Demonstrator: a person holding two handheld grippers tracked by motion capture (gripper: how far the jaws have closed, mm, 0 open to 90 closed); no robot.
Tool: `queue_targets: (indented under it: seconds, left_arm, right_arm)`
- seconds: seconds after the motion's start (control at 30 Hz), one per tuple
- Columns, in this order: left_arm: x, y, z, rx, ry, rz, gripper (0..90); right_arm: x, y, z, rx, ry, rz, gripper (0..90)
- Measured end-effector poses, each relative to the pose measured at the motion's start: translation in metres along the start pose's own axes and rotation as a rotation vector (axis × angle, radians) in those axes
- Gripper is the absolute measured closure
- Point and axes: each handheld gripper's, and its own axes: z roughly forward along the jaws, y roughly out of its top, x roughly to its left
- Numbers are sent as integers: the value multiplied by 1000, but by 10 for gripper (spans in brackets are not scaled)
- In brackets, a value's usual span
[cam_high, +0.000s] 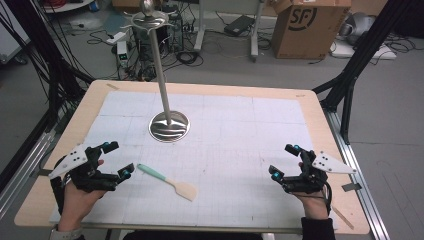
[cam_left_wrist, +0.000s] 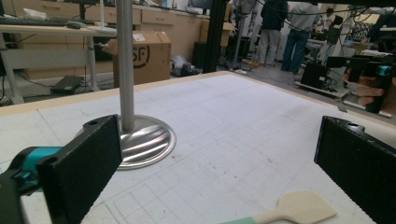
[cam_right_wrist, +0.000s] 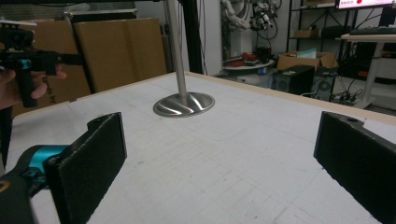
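Lying just beside left claw (cam_high: 116, 160): spatula (cam_high: 167, 182).

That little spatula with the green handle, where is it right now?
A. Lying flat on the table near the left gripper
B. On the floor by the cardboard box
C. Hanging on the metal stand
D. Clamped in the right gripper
A. The spatula lies flat on the table mat, just beside the left gripper, whose jaws stand open with nothing between them; the metal stand is farther back.

grey floor (cam_high: 400, 100), cardboard box (cam_high: 310, 27), perhaps cables (cam_high: 30, 55)
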Motion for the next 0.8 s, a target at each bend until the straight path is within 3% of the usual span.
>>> queue_targets:
  seconds: [0.07,0.53,0.8]
  left_arm:
    - [-1,-3,4,-5,-13,-29,17]
    - [-11,-6,16,8,-13,-8,17]
    - [-10,-6,15,15,-6,2,17]
  right_arm:
    - [0,-1,1,5,1,5,14]
    - [-2,-3,1,11,1,6,14]
    - [-2,-3,0,8,-1,6,14]
